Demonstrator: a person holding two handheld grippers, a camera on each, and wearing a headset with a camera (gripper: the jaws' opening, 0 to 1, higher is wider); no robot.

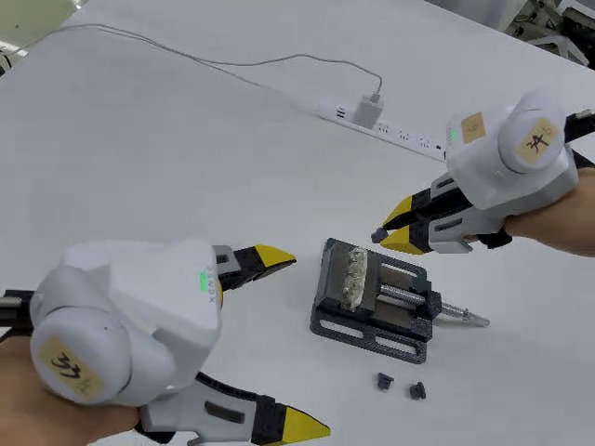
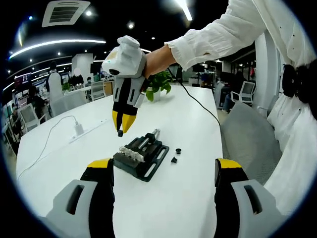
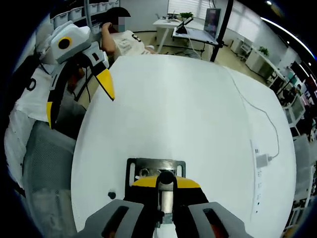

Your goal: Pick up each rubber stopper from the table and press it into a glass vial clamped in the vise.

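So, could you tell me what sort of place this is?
Probably an open-plan office or lab: a large white table with a power strip, office chairs at other desks, and a monitor on a far desk.

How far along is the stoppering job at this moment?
Done: unclear. The vials in the vise are too blurred to tell whether any is stoppered. In hand: the right gripper is shut on one stopper, poised over the vise. Remaining: two stoppers lie on the table beside the vise. The left gripper is open, holding nothing.
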